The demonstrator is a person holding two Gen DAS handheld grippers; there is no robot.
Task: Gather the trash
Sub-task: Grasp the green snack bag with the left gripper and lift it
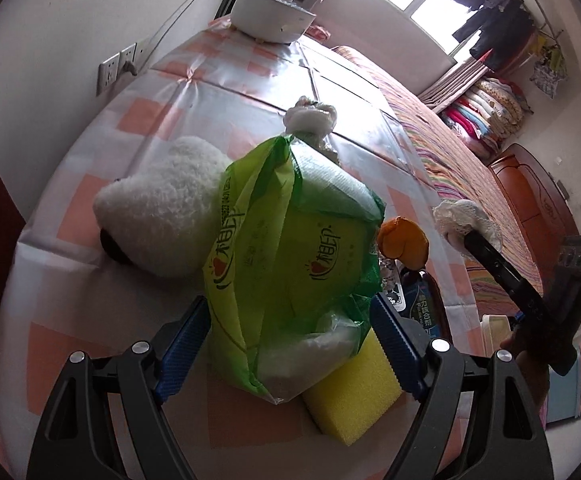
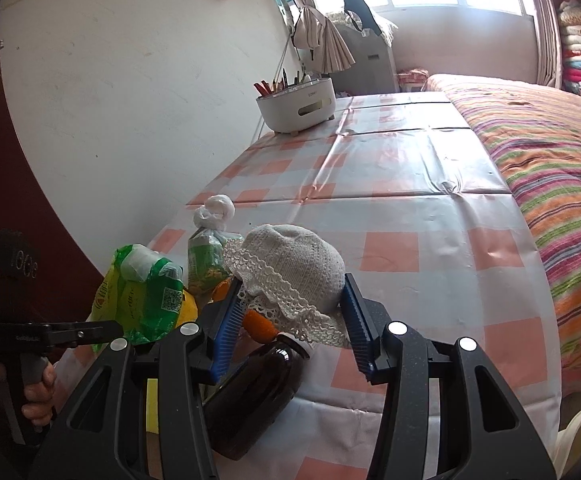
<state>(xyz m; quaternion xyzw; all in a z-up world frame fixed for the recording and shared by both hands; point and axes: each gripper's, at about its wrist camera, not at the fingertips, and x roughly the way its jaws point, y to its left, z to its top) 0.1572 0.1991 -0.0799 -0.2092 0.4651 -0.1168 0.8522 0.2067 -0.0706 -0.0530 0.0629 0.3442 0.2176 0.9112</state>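
Observation:
A green plastic tissue wrapper (image 1: 290, 248) lies crumpled on the checked tablecloth (image 1: 218, 80), partly over a yellow sponge (image 1: 350, 396). My left gripper (image 1: 288, 304) stands open and straddles the wrapper, its blue pads close to both sides. A white lace hat (image 2: 290, 268) sits between the pads of my right gripper (image 2: 290, 280), which is shut on it and holds it above the table. A small tied bag (image 2: 208, 252) with green contents stands behind the wrapper (image 2: 146, 292). An orange scrap (image 1: 404, 244) and a brown bottle (image 2: 258, 392) lie under the hat.
A white plush toy (image 1: 158, 208) leans against the wrapper's left side. A white pen holder (image 2: 296, 108) stands at the table's far end by the wall. A striped bedspread (image 2: 550, 168) borders the table on the right. A hand (image 2: 38, 392) holds the left tool.

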